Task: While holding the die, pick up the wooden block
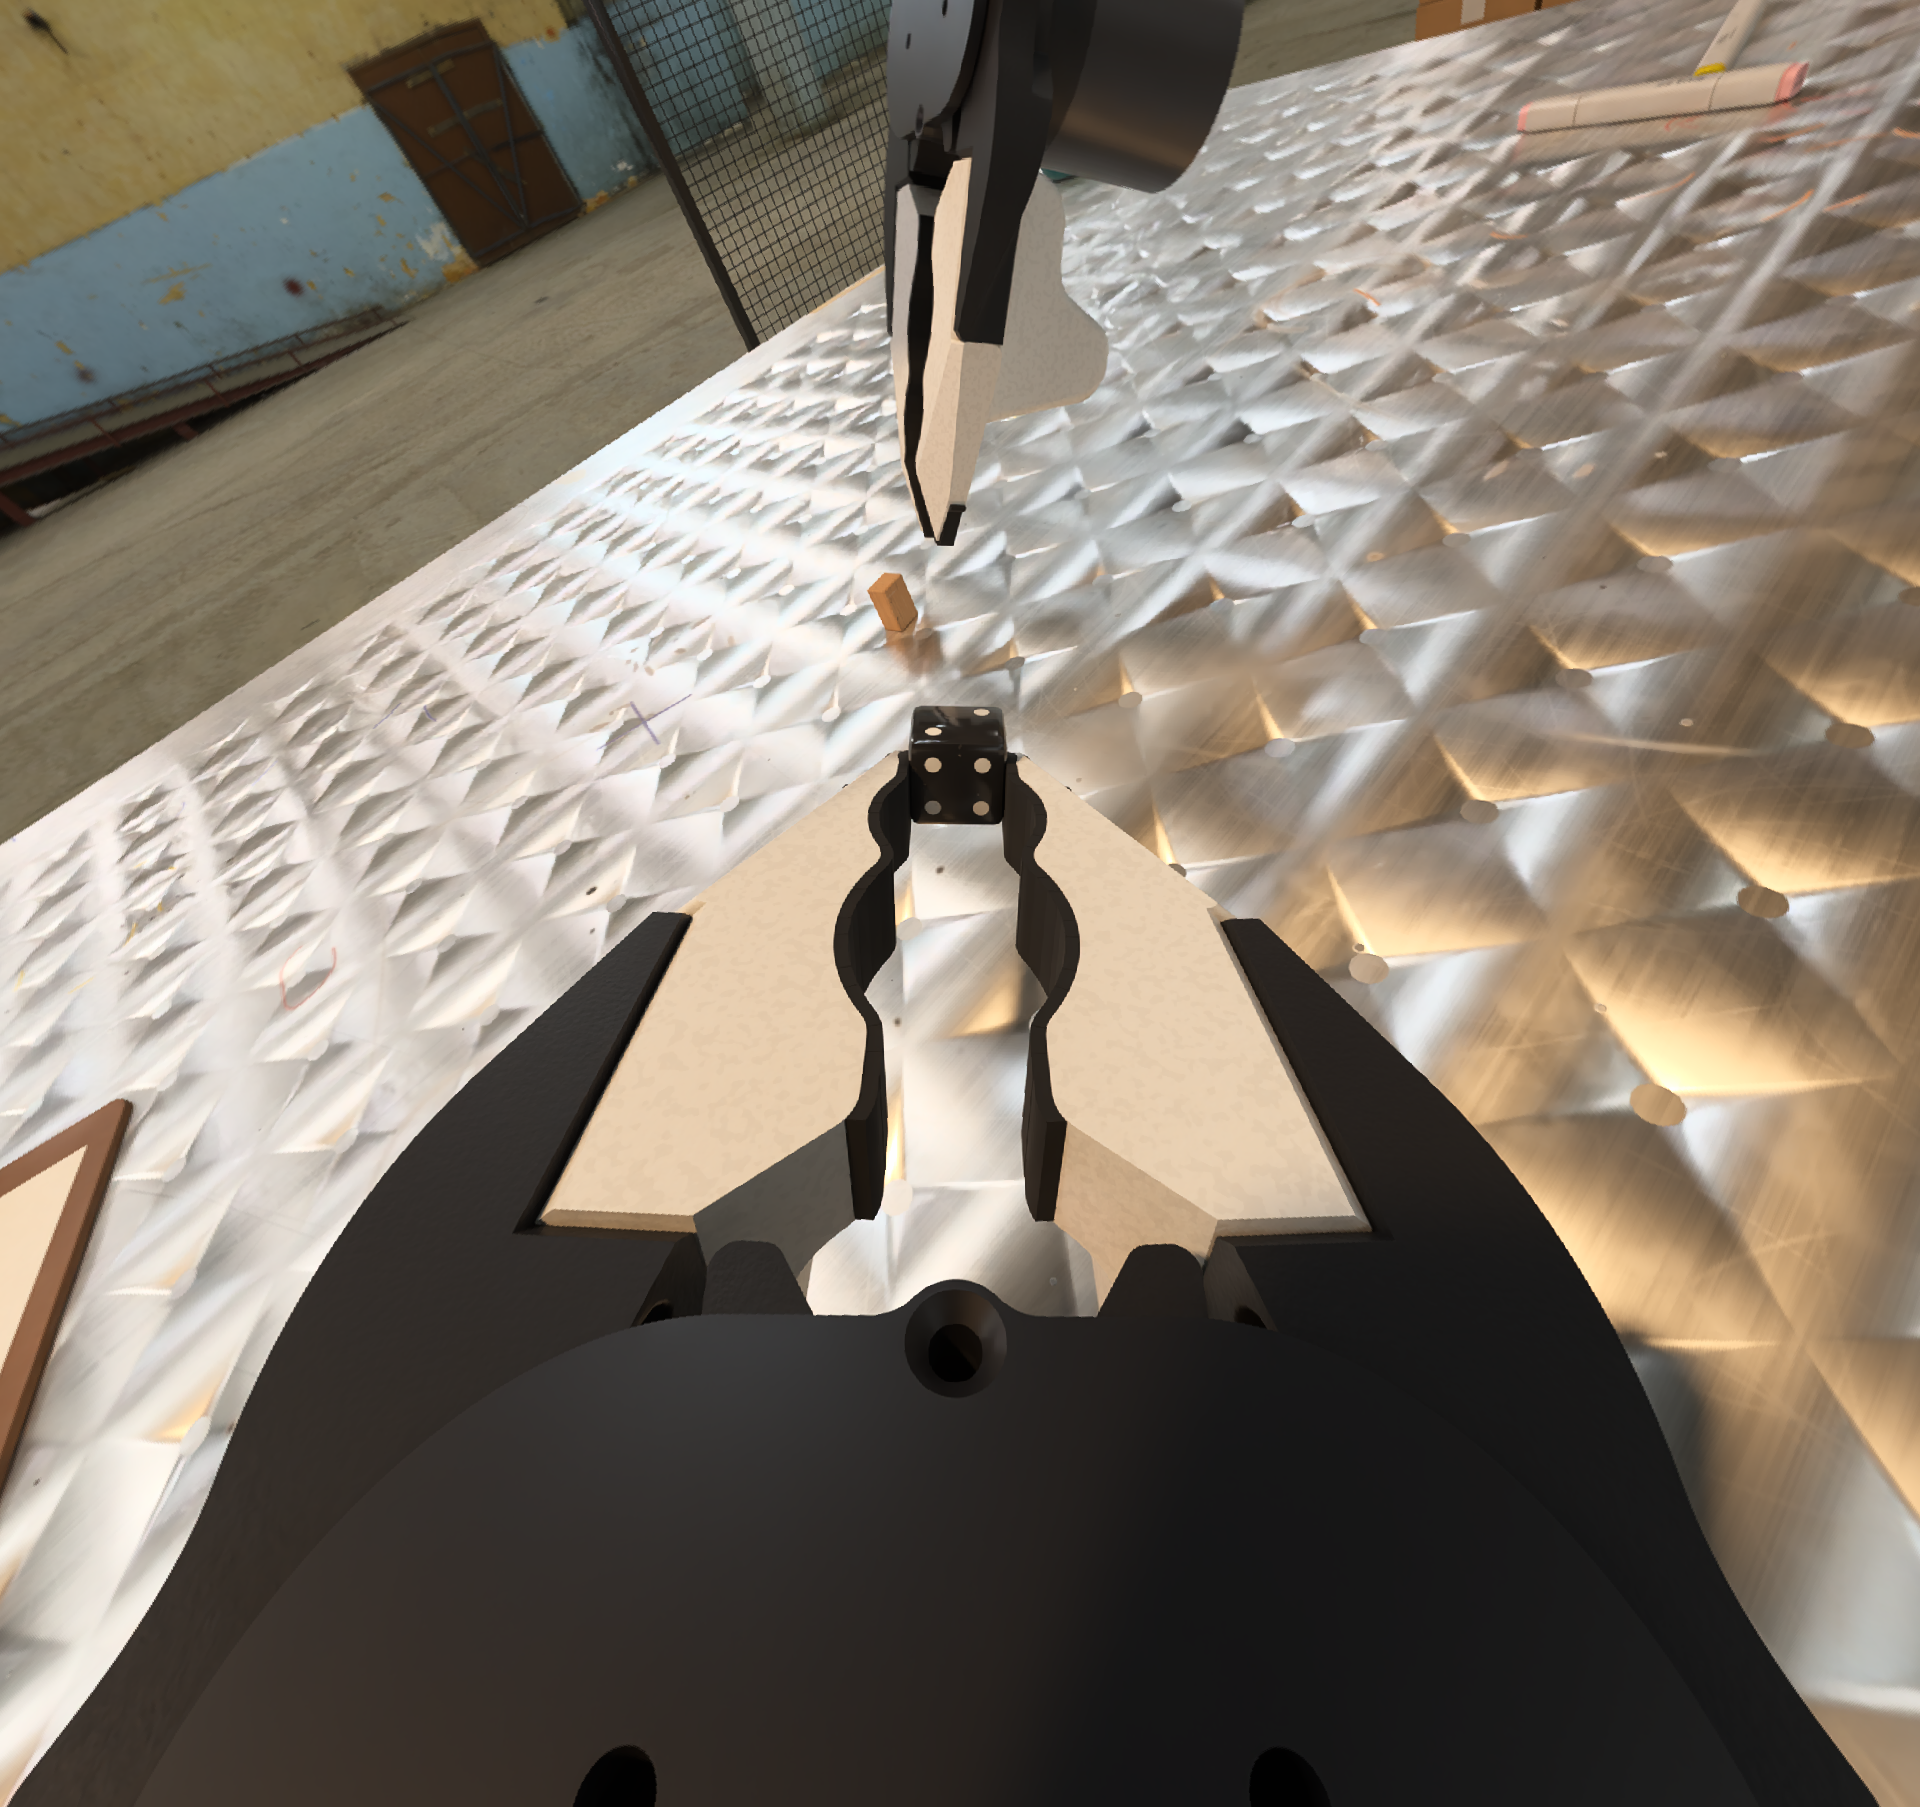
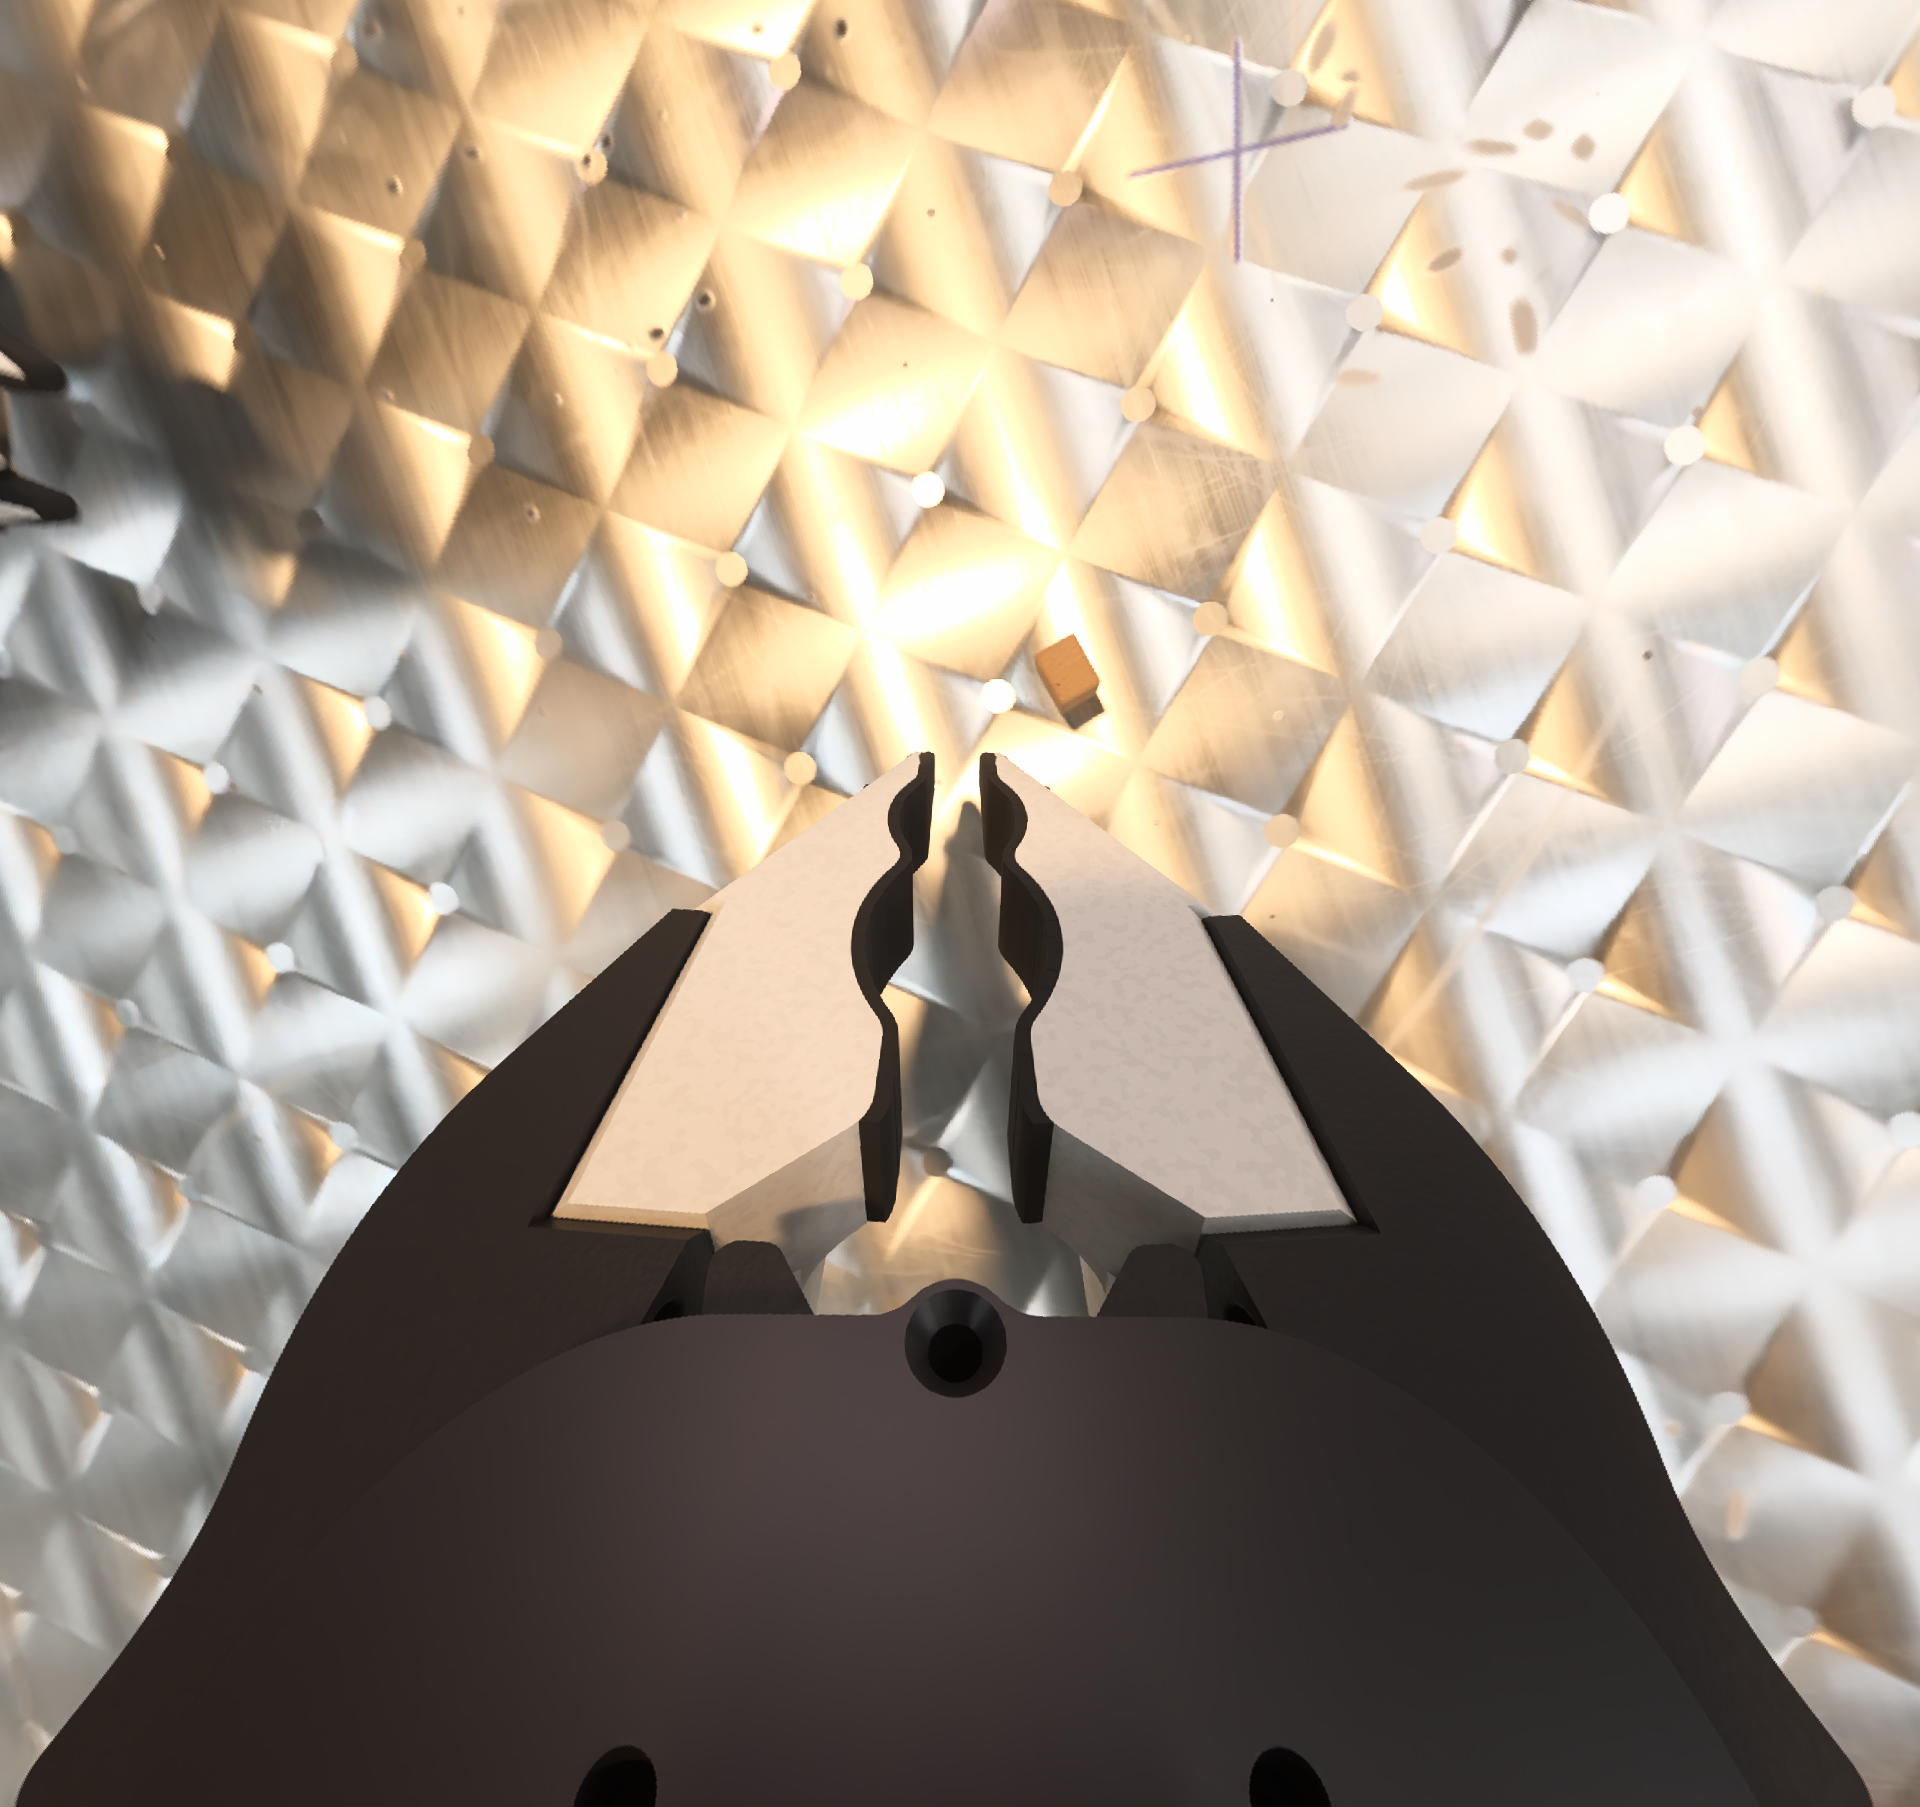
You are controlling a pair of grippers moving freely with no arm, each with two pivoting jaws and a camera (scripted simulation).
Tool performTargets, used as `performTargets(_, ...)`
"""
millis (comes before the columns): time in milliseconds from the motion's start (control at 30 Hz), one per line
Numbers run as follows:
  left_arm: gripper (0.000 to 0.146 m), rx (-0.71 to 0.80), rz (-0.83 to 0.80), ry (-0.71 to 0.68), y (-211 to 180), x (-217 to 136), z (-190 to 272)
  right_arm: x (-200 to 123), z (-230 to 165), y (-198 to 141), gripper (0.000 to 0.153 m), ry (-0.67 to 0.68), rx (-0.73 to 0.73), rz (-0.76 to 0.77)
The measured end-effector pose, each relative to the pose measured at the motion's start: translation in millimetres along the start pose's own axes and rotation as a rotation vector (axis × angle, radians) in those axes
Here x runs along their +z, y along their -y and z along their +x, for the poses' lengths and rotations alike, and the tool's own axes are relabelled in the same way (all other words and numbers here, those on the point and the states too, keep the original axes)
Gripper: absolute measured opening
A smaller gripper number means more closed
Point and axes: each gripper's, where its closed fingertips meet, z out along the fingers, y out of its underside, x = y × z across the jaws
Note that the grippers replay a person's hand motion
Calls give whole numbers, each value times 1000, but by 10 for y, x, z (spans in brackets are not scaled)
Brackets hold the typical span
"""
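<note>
Pinching a black die [image 1: 957, 766] between its fingertips, the left tool [image 1: 957, 770] is hanging above the shiny patterned bench [image 1: 1455, 614]. Ahead of the die, the small wooden block [image 1: 891, 601] is sitting on the bench, untouched. Pointing down at it from above, the right tool [image 1: 940, 521] is hovering with its fingers almost pressed together around nothing, the block [image 2: 1067, 677] lying just past its tips, slightly to the right.
</note>
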Motion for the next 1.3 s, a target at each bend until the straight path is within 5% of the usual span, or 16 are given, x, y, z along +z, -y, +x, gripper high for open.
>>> performTargets(500, 16, 19, -12, -6, -13, 13, 25, 146, 189, -31, 14, 24, -421, -159)
performTargets(867, 16, 18, -13, -11, -15, 15, 28, 222, 209, -20, 0, 56, -479, -238)
performTargets(1300, 16, 23, -17, -10, -20, 21, 32, 207, 215, 33, 6, 26, -551, -141)
